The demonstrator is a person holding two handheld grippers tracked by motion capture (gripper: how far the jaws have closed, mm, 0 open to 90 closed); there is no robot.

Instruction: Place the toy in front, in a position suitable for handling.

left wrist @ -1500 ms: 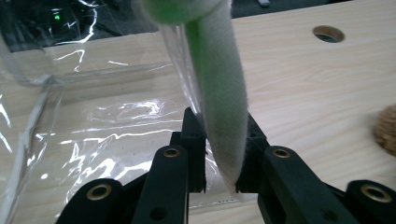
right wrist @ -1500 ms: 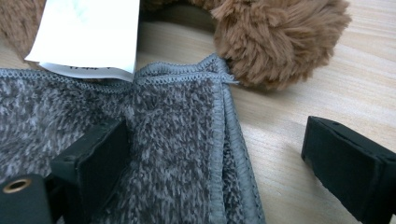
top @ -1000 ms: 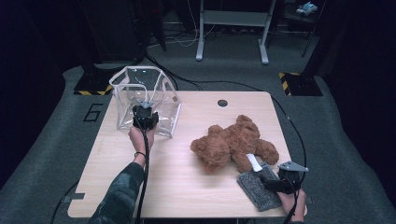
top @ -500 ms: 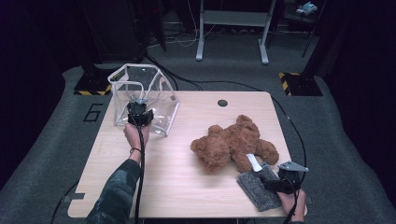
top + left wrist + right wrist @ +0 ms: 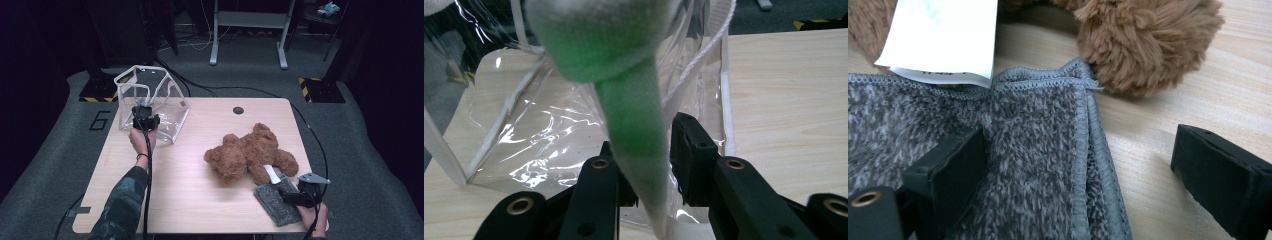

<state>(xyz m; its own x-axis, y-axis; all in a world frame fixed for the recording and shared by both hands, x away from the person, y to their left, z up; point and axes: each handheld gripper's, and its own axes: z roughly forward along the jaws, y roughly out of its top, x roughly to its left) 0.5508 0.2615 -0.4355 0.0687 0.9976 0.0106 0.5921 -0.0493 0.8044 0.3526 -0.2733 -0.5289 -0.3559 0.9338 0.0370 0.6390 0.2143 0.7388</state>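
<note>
**Left gripper view: strap pinched, bag needs holding open**

I have the left gripper point(image 5: 649, 165) with its fingers clamped on the clear bag's point(image 5: 165, 112) white strap point(image 5: 639, 150), at the worktop's point(image 5: 190, 200) ten o'clock. My right gripper point(image 5: 1078, 175), fingers apart, straddles the grey cloth's point(image 5: 1023, 165) edge at five o'clock beside the teddy bear point(image 5: 247, 155). I'd keep the strap taut and lift gently.

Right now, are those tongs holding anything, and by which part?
The left tongs pinch the clear bag by its white strap. The right tongs stand open over the grey cloth, holding nothing.
</note>
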